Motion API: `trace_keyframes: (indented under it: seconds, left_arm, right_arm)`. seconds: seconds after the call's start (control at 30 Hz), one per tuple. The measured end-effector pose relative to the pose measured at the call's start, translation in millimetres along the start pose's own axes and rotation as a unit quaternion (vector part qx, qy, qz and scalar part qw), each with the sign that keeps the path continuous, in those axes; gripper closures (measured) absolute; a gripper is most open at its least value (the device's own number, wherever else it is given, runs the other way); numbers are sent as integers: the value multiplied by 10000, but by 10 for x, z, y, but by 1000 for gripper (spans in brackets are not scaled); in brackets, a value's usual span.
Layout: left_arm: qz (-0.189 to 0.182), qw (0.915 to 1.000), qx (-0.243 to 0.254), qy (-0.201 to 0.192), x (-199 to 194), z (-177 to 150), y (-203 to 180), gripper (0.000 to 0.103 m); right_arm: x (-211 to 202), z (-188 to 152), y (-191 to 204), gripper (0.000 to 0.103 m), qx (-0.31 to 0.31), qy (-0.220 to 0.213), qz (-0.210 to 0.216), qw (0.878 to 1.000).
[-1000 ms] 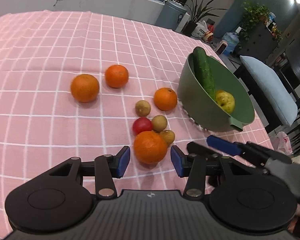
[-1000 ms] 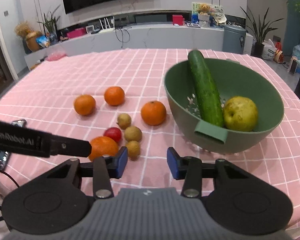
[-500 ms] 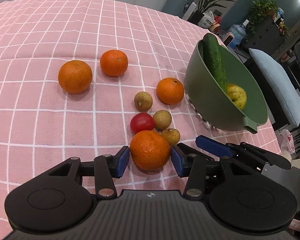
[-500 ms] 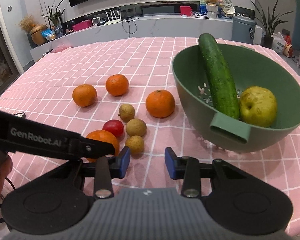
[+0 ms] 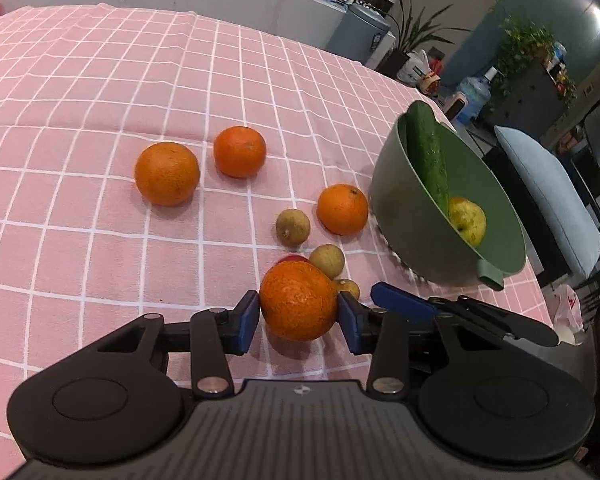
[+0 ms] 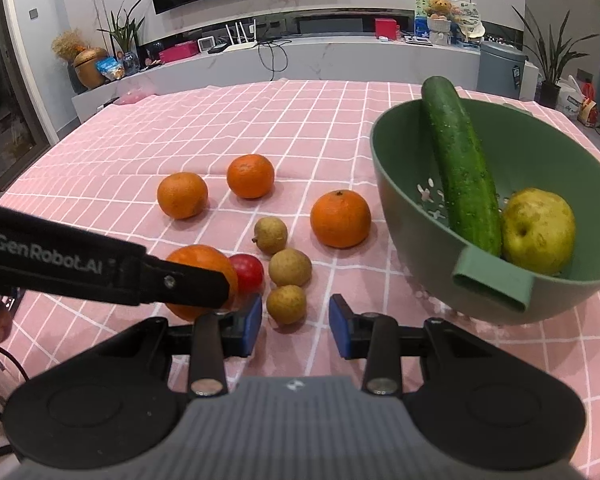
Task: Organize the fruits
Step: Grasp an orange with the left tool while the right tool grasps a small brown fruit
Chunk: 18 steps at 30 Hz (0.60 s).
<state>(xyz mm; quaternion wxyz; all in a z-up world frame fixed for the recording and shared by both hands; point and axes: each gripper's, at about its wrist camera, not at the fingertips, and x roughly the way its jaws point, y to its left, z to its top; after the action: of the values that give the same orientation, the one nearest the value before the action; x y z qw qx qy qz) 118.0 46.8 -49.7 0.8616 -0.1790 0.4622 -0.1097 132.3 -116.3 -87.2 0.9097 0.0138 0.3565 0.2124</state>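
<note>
Pinching the nearest orange (image 5: 298,300) low in the frame with our just-closing left gripper (image 5: 298,318); right gripper (image 6: 295,326) narrowing, empty. Bowl (image 6: 404,216) holds cucumber (image 6: 460,168) and pear (image 6: 538,230); the other fruit remains on the table (image 6: 220,120).

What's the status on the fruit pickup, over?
Left claw just closed on the nearest orange. Right claw empty, narrowing, by a longan. Green bowl holds cucumber and pear. Tomato crowds the orange.

Left gripper (image 5: 298,318) jaws have just closed onto the orange (image 5: 298,300); right gripper (image 6: 295,325) narrowing, empty.
</note>
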Motion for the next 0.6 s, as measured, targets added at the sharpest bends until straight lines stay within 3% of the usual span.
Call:
trace_keyframes:
  seconds: [0.1, 0.23, 0.6]
  left_arm:
    - [18, 10000, -31, -11, 2, 5, 12, 55]
    - [24, 10000, -26, -18, -3, 2, 17, 55]
    - [92, 9997, 85, -210, -146, 3, -74, 55]
  right_arm:
    - [47, 16, 26, 73, -54, 11, 14, 10000]
    - [97, 13, 35, 84, -81, 91, 26, 9999]
    - [-179, 32, 41, 84, 9, -72, 100, 9999]
